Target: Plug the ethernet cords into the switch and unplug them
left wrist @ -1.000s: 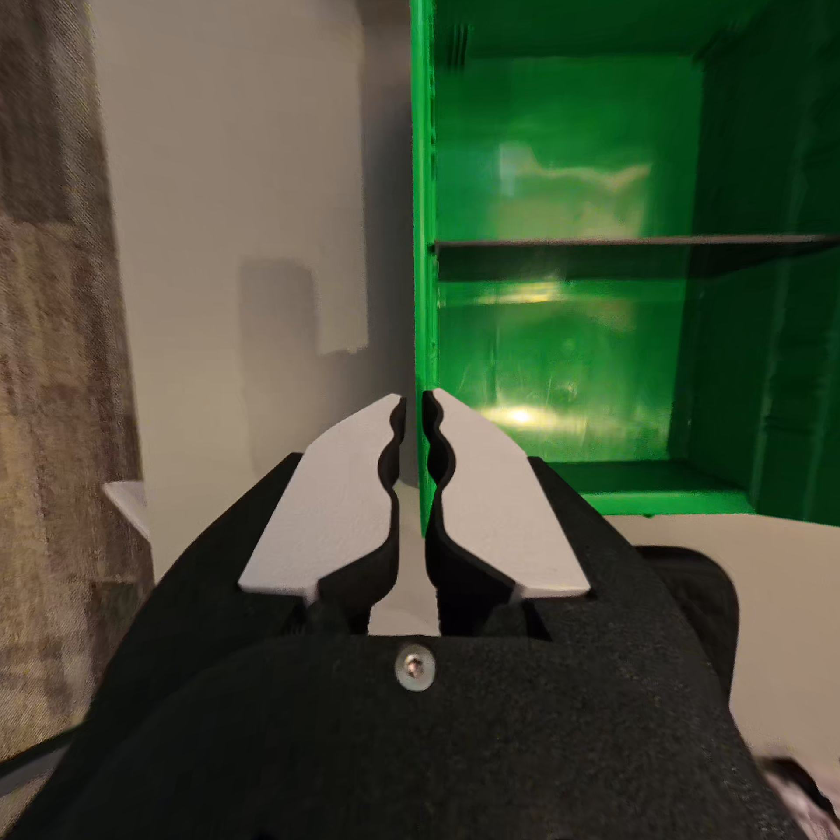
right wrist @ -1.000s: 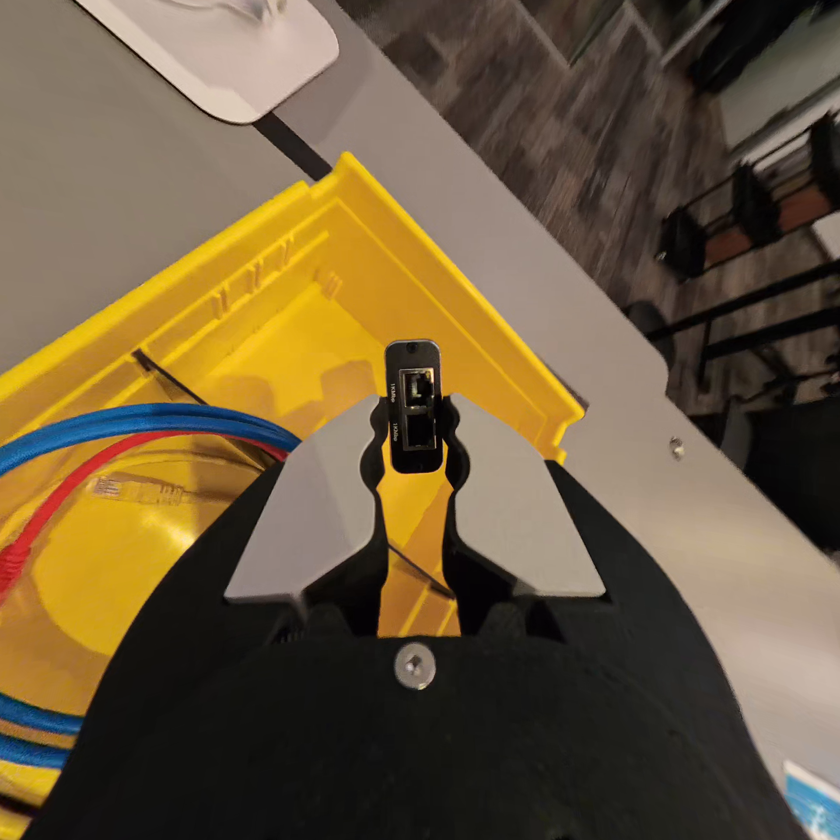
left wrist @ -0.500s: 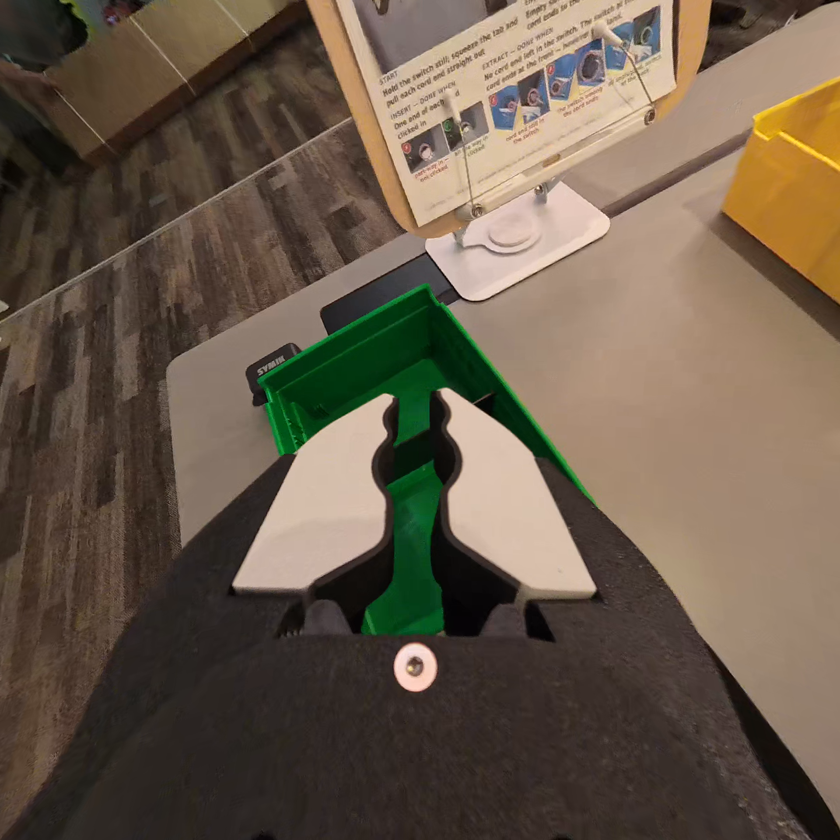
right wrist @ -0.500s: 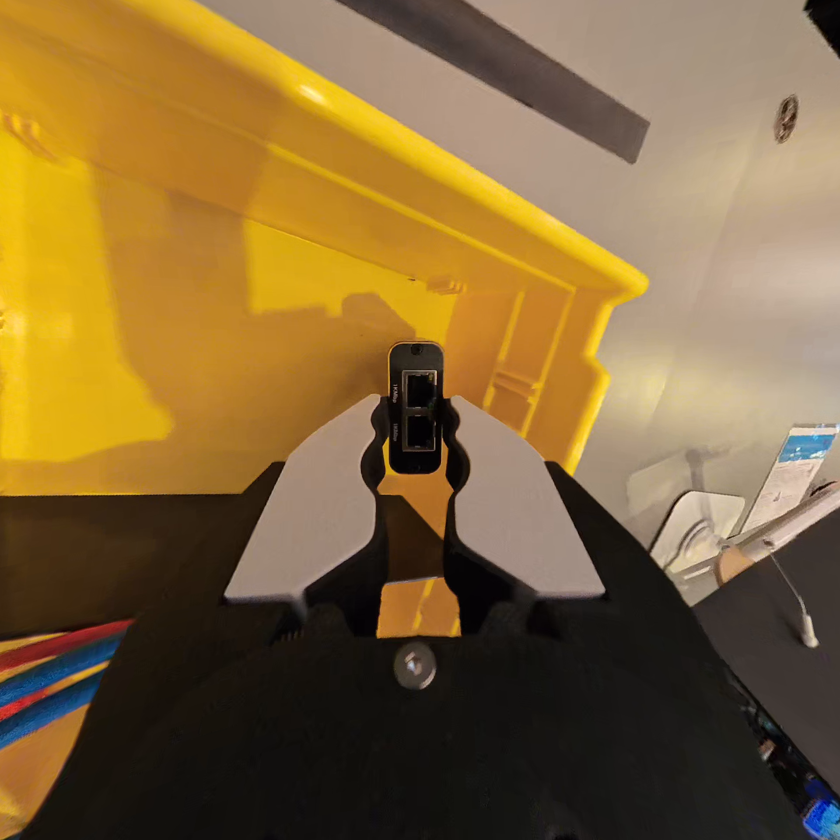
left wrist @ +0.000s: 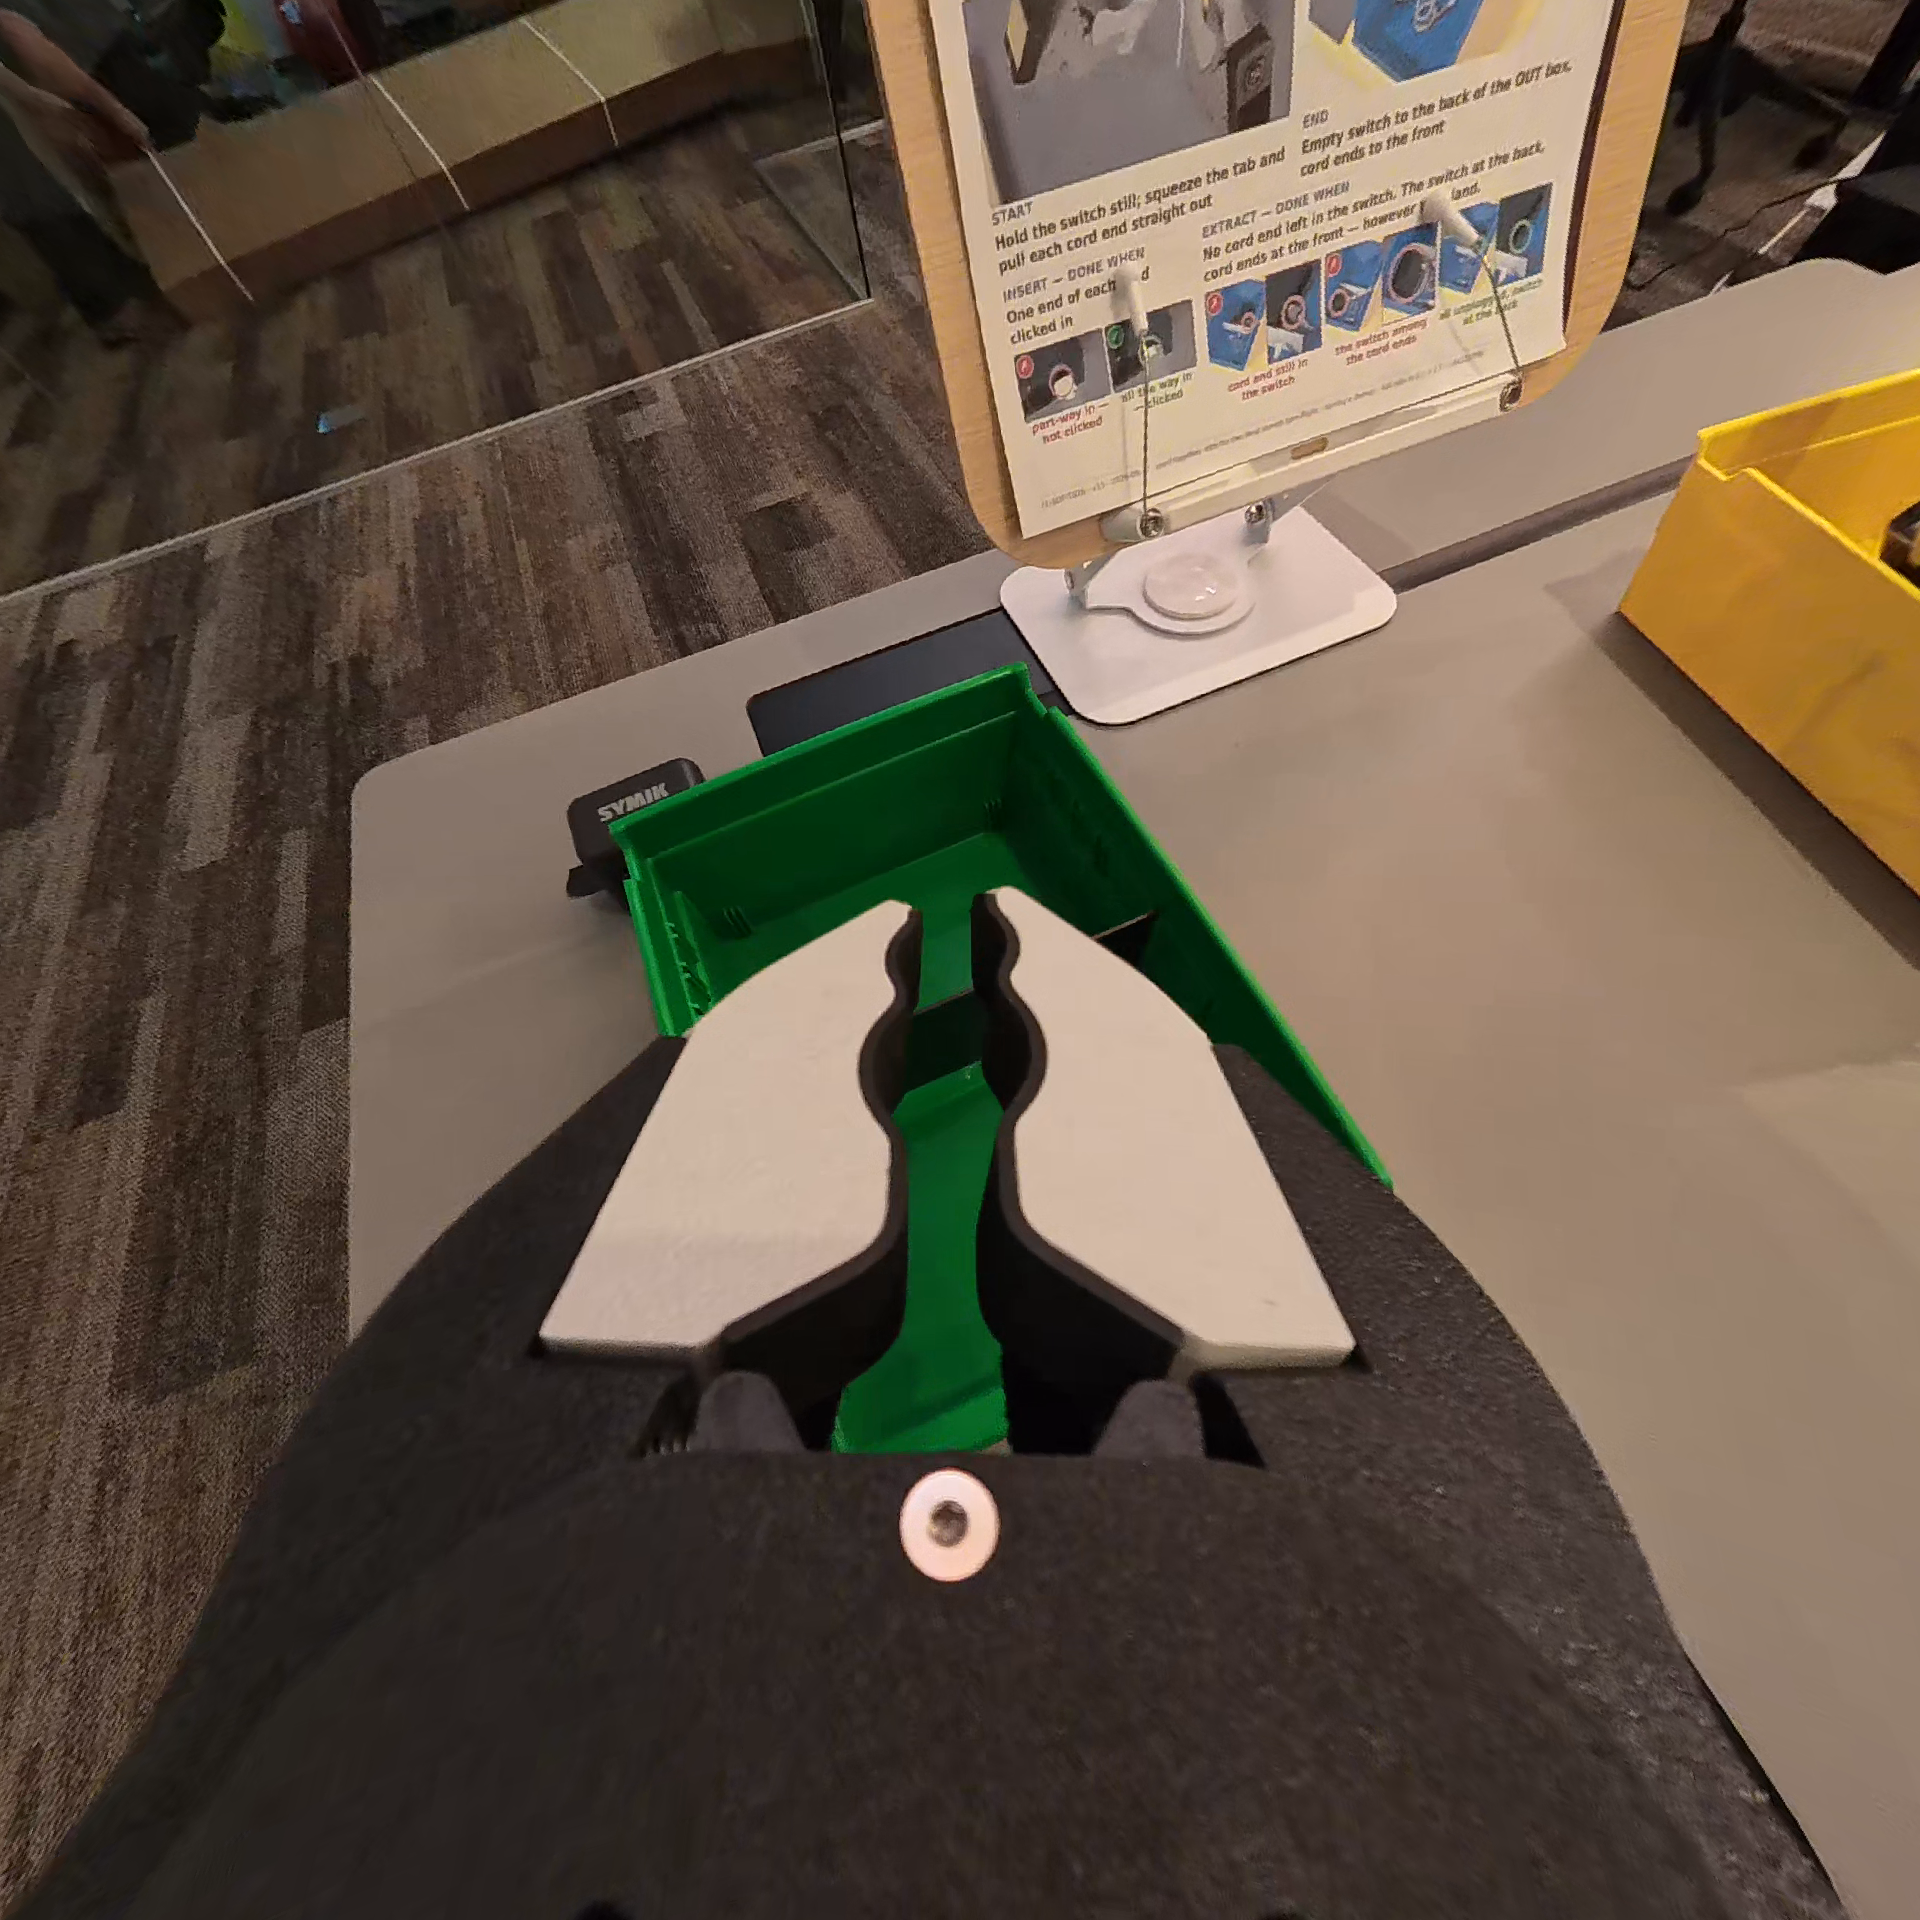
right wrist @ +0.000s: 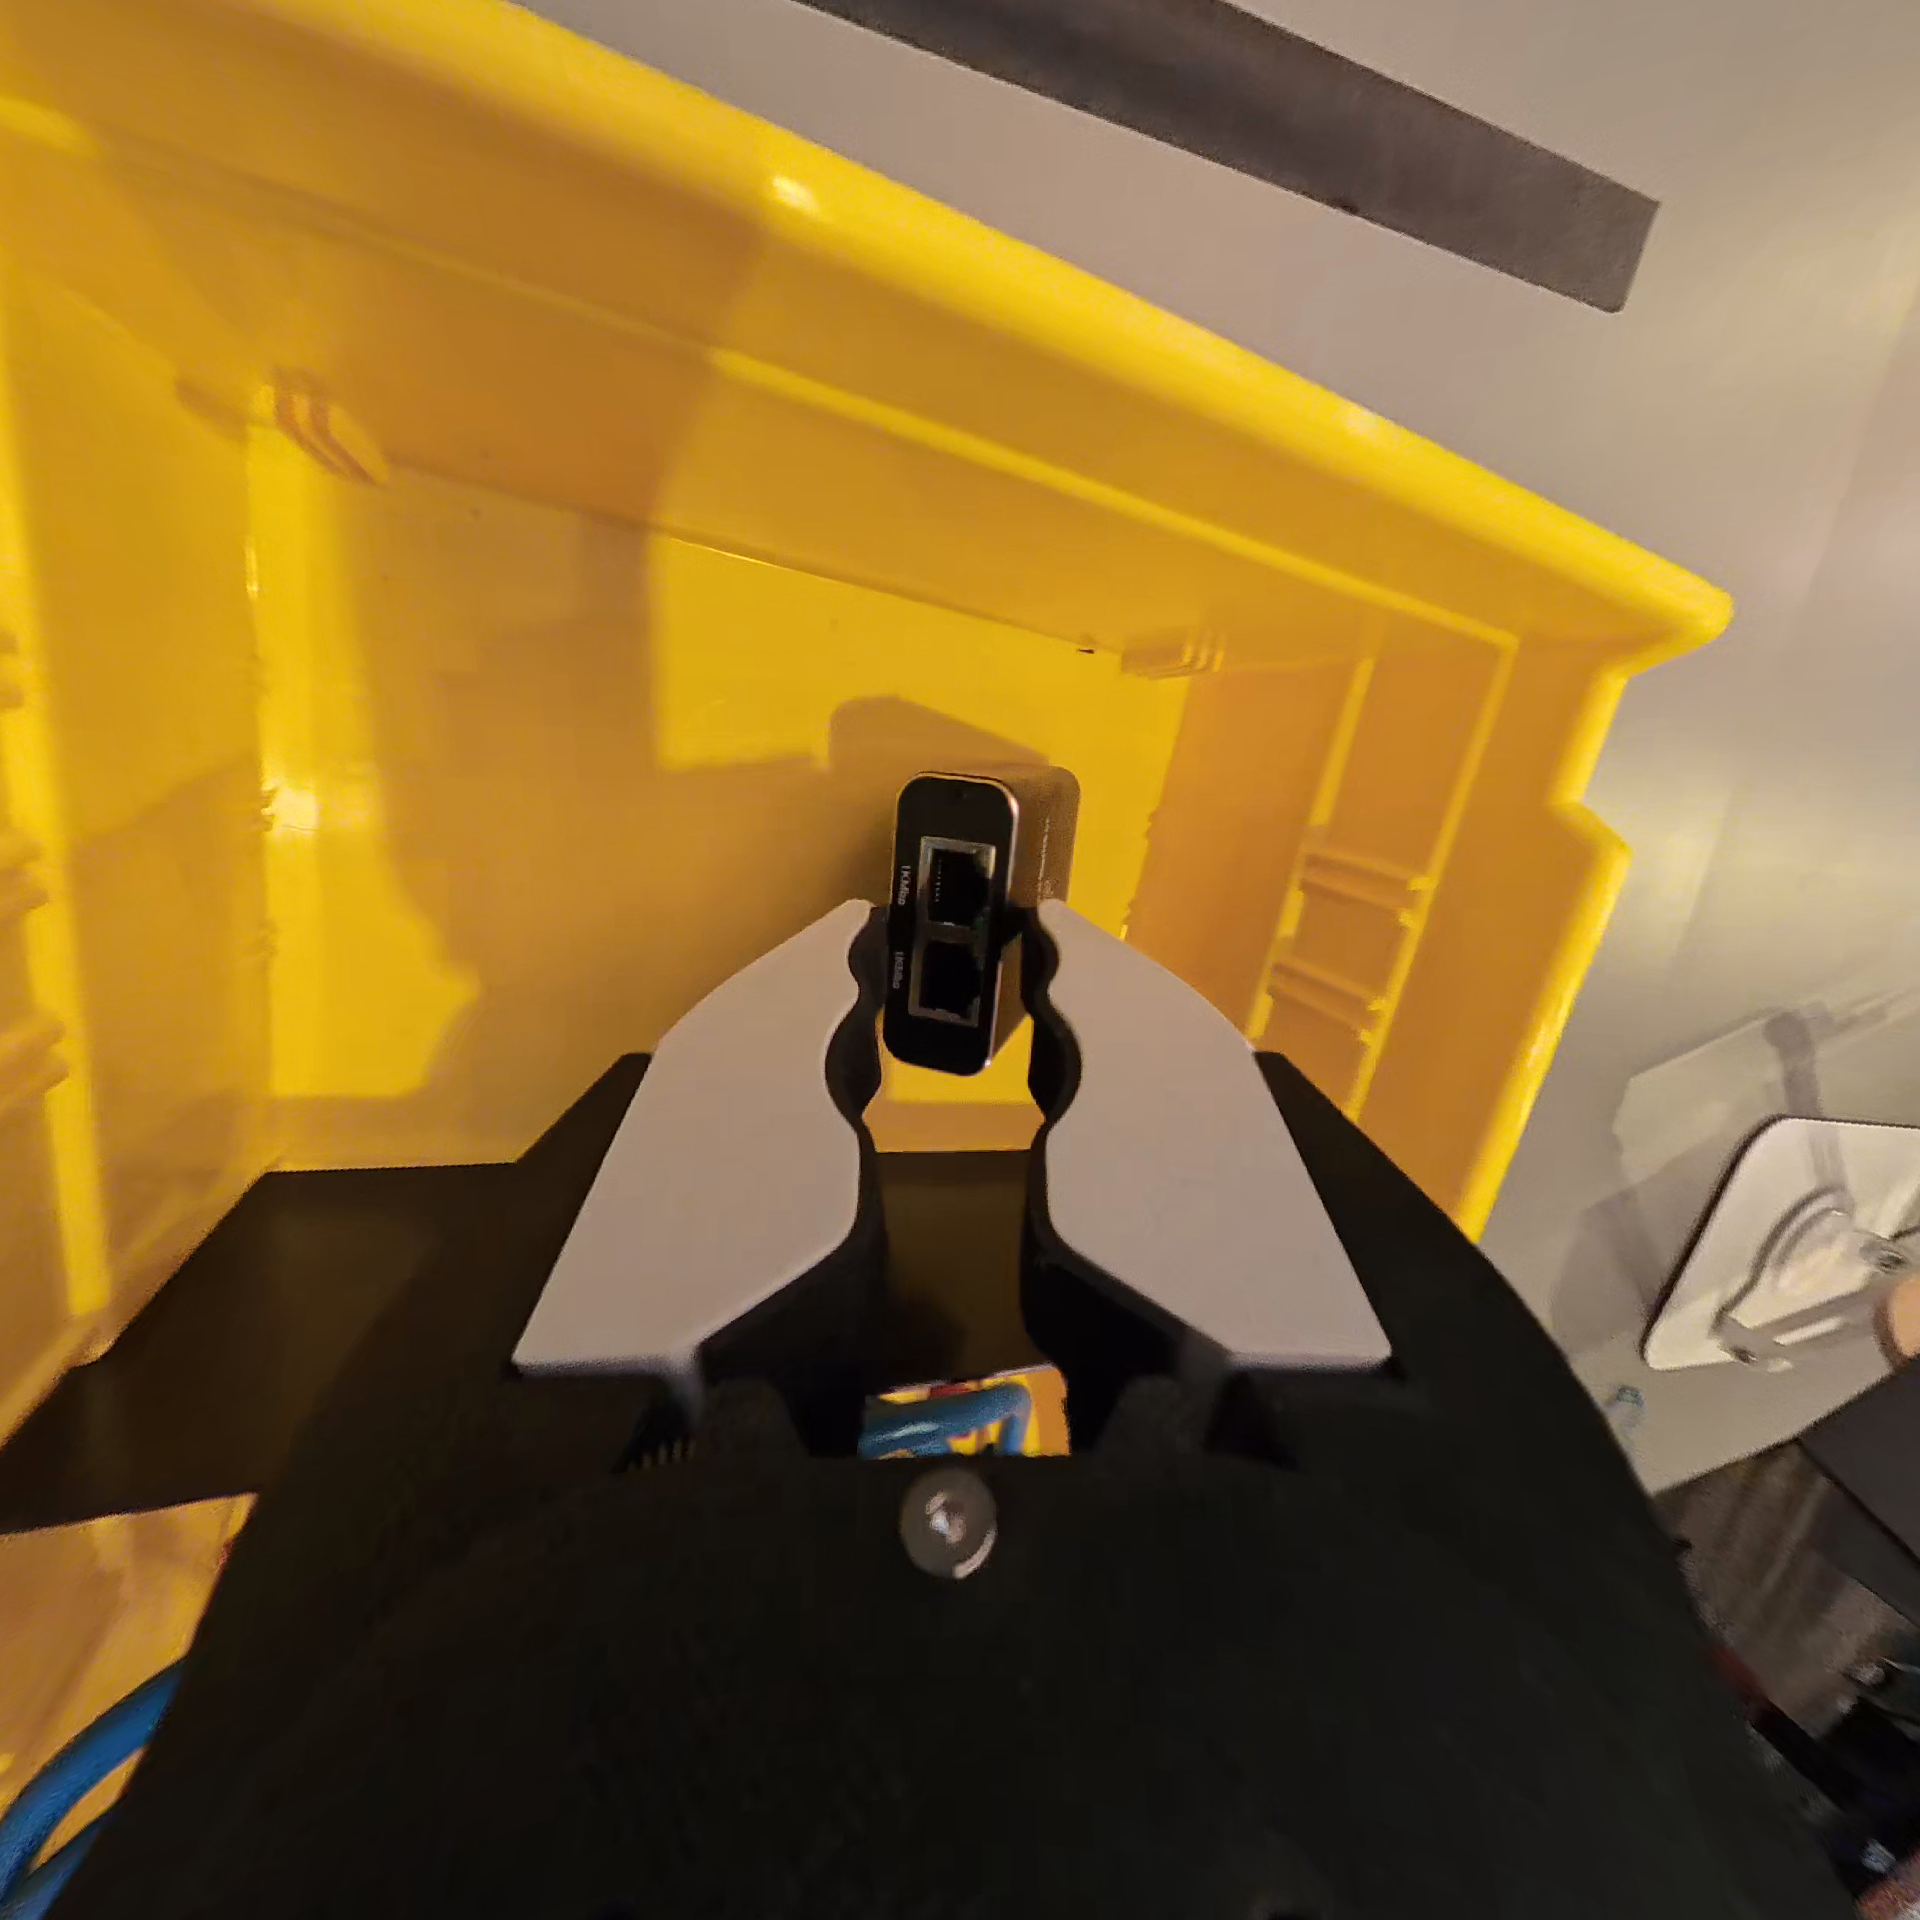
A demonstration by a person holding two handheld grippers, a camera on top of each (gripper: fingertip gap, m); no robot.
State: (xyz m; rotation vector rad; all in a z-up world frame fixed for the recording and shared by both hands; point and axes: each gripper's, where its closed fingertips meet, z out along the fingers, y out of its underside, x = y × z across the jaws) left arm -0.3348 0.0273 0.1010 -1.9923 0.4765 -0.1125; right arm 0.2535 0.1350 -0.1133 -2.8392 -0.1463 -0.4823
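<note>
My right gripper is shut on the small black switch. It grips the switch by its two sides, with both empty ports facing me. It holds the switch close to an inner wall of the yellow bin. Blue cords show under the gripper and at the lower left. My left gripper is slightly open and empty. It hovers above the empty green bin, and only the bin's floor shows between its fingertips.
A black divider crosses the yellow bin, whose corner also shows in the left wrist view. An instruction board on a white base stands behind the green bin. A small black device sits at the bin's far left corner. The grey table ends at the left. There is about 65 cm between the tips of the two grippers.
My left gripper rose from close inside the green bin to above it, its jaws parting a little. My right gripper carried the switch across the yellow bin to a wall; the switch now sits slightly turned.
</note>
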